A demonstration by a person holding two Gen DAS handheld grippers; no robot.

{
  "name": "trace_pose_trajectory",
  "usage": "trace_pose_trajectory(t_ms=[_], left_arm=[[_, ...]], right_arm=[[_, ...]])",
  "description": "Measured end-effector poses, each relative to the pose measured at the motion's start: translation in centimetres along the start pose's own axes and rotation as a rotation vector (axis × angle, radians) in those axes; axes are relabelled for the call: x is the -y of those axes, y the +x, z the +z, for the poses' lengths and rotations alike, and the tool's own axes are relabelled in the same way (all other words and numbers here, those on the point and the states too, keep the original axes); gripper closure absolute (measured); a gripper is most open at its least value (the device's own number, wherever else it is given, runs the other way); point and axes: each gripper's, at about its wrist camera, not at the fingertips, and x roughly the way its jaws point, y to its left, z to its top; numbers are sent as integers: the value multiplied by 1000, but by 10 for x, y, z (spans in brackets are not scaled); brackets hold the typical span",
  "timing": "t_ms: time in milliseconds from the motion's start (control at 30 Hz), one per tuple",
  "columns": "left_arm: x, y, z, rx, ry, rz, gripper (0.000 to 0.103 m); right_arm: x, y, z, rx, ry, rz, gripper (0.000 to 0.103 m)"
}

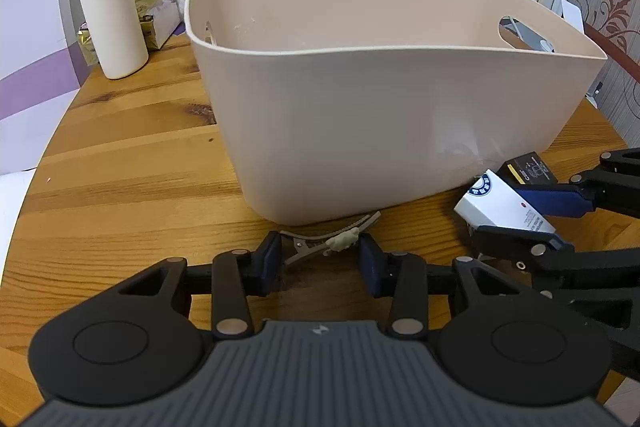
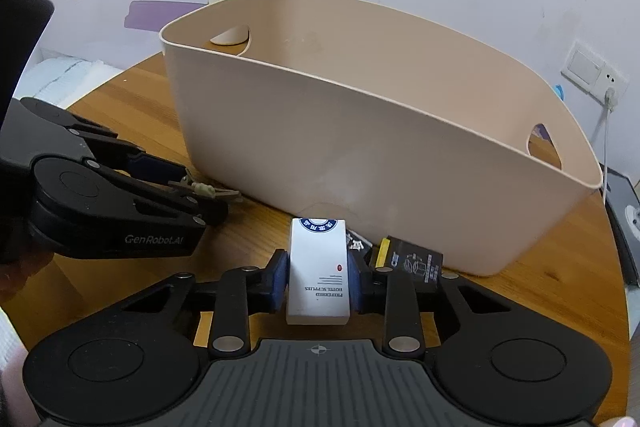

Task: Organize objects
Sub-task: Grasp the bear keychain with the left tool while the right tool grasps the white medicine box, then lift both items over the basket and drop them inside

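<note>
Two grippers, two small things, one big bin waiting.

The right gripper (image 2: 319, 281) has its jaws squeezed on the sides of a small white box (image 2: 318, 275), low by the wooden table (image 1: 120, 155). The box looks light and made of card, so a hard squeeze could dent it; the flat sides are the best place to hold. The left gripper (image 1: 319, 259) has its jaws open around a thin hair clip (image 1: 332, 243) lying on the table, just beside the beige bin (image 1: 380, 131). The clip looks stiff, tiny and slippery; pinch its middle. A small black box (image 2: 408, 261) lies near the bin too.
</note>
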Motion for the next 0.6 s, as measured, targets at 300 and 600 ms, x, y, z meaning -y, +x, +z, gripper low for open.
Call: trace_pose_trajectory(t_ms=[300, 600], left_arm=[[1, -19, -10, 12, -5, -16, 60], [7, -59, -8, 90, -6, -26, 60]], right_arm=[[15, -17, -4, 41, 69, -24, 75], [30, -58, -5, 137, 116, -73, 75]])
